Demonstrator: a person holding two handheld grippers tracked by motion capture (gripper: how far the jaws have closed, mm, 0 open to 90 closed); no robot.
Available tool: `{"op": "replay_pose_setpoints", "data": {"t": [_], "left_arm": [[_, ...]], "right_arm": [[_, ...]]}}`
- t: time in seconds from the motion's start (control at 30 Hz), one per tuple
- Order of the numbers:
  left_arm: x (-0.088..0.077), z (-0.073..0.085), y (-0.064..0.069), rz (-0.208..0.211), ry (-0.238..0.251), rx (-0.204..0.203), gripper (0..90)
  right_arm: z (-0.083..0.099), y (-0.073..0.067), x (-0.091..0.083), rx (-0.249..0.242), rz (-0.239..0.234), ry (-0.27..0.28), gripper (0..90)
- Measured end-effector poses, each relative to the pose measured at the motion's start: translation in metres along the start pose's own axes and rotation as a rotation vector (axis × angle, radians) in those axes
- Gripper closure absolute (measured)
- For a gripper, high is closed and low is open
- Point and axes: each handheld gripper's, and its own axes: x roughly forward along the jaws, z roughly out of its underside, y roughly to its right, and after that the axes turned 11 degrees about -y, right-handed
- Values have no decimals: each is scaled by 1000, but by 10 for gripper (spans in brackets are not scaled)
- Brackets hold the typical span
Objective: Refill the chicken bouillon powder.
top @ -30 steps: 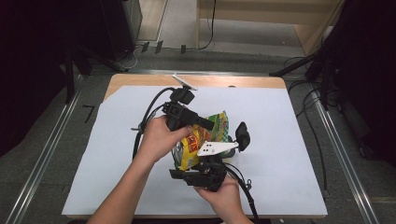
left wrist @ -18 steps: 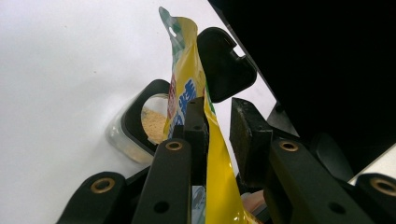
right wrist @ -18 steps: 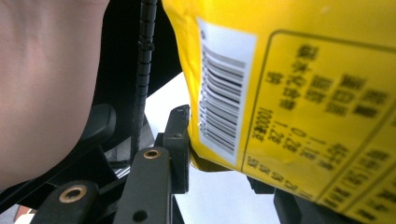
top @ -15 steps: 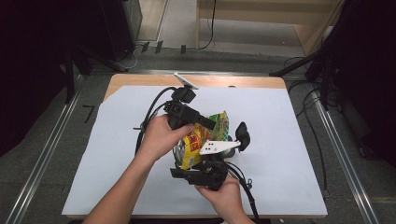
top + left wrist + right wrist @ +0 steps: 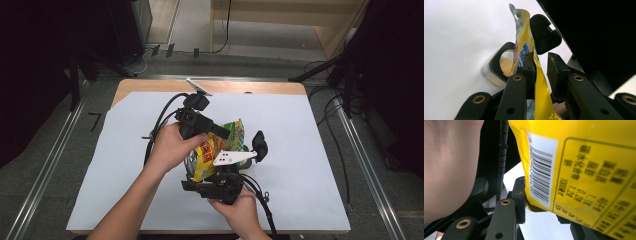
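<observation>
Between both tools [image 5: 227, 134] [image 5: 212, 172]: glossy yellow crinkled pouch [image 5: 212, 150], each tool clamping it.

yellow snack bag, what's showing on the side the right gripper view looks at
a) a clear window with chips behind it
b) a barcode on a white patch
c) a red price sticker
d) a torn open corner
b: in the right gripper view the yellow snack bag bears a black barcode on a white patch beside framed printed text.
</observation>
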Motion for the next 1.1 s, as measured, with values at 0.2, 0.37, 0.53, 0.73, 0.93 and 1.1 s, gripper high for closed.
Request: {"op": "replay_pose_setpoints", "data": {"t": [0.2,0.37,0.53,0.73,0.93,1.1], "left_arm": [[0,1,0,-4,0,1,776],[-1,2,0,-16,5,8,780],[-4,4,0,-22,22,7,783],[-9,8,0,-31,48,5,783],[-12,14,-1,-44,65,2,784],[-16,18,-3,-47,80,-2,789]], "right_arm": [[0,0,1,-4,6,-4,681],[0,0,2,-11,11,-9,681],[-1,0,3,-30,17,-10,681],[-4,0,5,-56,20,-14,681],[-6,0,10,-81,16,-25,681],[-7,-1,13,-98,18,-28,681]]}}
